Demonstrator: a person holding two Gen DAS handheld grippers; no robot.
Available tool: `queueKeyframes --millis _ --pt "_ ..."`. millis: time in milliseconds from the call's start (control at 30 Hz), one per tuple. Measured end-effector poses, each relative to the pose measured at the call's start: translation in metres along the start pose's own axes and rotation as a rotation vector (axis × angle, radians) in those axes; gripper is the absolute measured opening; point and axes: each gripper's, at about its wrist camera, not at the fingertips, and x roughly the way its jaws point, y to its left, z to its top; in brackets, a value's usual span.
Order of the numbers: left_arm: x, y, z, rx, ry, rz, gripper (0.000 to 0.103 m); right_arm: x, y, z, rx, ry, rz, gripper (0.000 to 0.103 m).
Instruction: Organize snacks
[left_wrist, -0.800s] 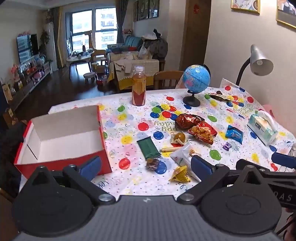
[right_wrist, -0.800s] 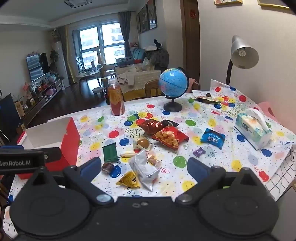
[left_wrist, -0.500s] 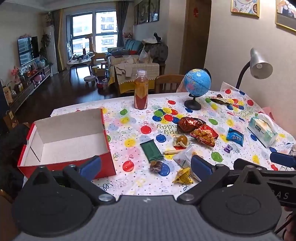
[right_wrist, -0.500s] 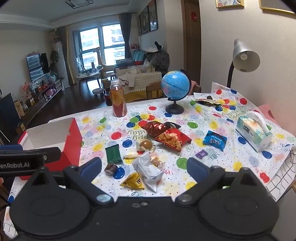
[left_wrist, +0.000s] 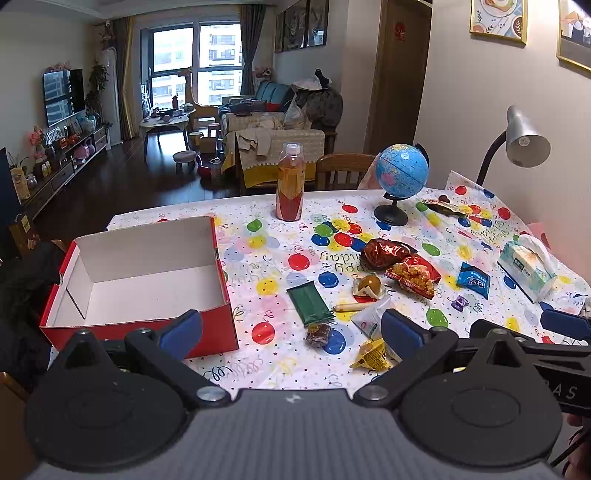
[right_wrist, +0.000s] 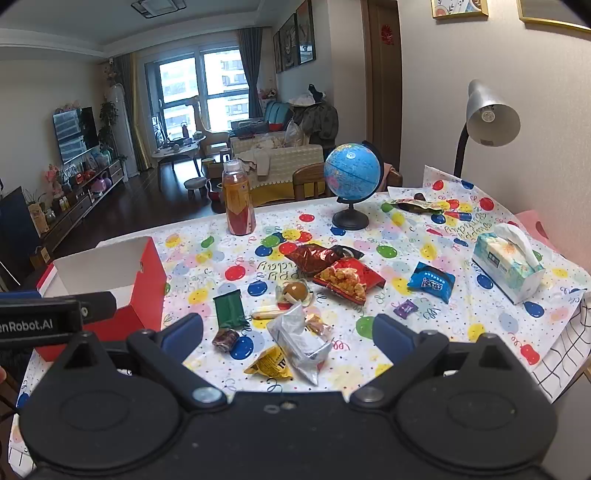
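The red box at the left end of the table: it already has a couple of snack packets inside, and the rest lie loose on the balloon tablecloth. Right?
Not quite. The red box is empty: the left wrist view shows only its bare white inside. The snack packets do all lie loose on the balloon tablecloth.

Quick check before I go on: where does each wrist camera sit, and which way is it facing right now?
Left wrist: behind the open left gripper, looking down across the table at the red box; the right gripper's arm shows at right.
Right wrist: behind the open right gripper, over the yellow packet; the left gripper's arm shows at left.
Shared: globe, bottle, snacks.
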Motion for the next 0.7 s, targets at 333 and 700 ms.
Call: queueKeyframes --millis 333,700 --pt "-0.0019 0.0028 -0.0010 -0.008 -0.010 0.001 0.103 -0.0026 0.0019 0.0004 0.004 -0.008 0.000 0.098" --pt "-0.0056 0.0016 0.0009 -0.008 -0.016 0.001 0.103 -0.0039 0.0013 0.0017 0.008 -0.011 0.000 0.098"
